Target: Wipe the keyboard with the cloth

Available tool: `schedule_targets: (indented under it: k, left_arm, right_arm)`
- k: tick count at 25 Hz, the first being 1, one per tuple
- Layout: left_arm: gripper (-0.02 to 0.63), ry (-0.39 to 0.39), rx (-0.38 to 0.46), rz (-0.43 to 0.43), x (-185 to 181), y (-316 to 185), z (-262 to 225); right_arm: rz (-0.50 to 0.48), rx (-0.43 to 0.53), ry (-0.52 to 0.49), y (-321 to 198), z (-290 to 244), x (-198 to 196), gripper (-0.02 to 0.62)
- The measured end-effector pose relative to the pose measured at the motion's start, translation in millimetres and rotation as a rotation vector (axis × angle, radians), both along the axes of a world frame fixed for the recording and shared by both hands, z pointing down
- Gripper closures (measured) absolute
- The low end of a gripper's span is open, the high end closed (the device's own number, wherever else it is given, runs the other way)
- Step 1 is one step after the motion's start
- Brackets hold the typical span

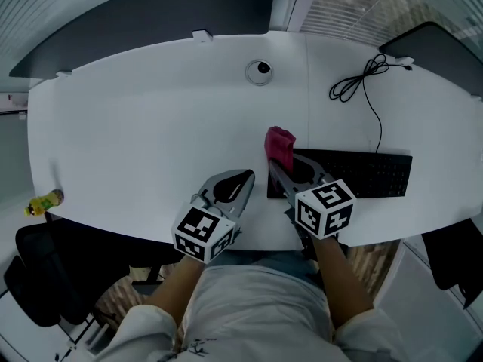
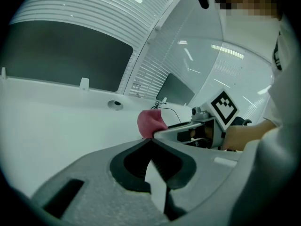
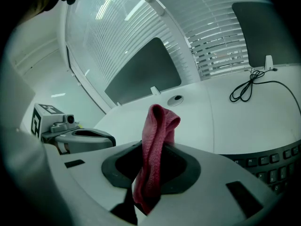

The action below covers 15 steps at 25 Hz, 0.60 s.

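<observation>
Right tongs clamped on a pink cloth over the left end of the keyboard, left tongs closed, empty, just beside, both forearms reaching over the worktop edge

Bare tabletop spans the left half and the back, broken only by a round cable port near the far edge. At right the keyboard fills the near strip, its cable looping behind it (coiled flat on the surface). The left gripper and right gripper sit close together at the near edge, with a narrow gap between them.
</observation>
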<state>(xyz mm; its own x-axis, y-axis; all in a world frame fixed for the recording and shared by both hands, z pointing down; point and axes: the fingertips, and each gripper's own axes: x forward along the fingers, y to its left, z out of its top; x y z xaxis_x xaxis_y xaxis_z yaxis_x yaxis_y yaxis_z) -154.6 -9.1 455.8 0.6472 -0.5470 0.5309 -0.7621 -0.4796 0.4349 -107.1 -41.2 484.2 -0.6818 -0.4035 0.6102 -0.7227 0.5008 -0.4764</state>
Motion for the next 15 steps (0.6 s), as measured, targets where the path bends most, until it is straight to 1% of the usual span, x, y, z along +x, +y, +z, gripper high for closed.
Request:
schedule_targets:
  k: [3,15]
  left_arm:
    - [0.595,-0.002,-0.008,0.001,1.5,2.7,2.5]
    - [0.595,-0.007,-0.022,0.004,9.2,5.2,6.4]
  right_arm:
    - [-0.005,0.005,0.022,-0.2,5.1,1.7,0.514]
    - [-0.004,0.005,0.048,-1.9,9.0,8.8,0.514]
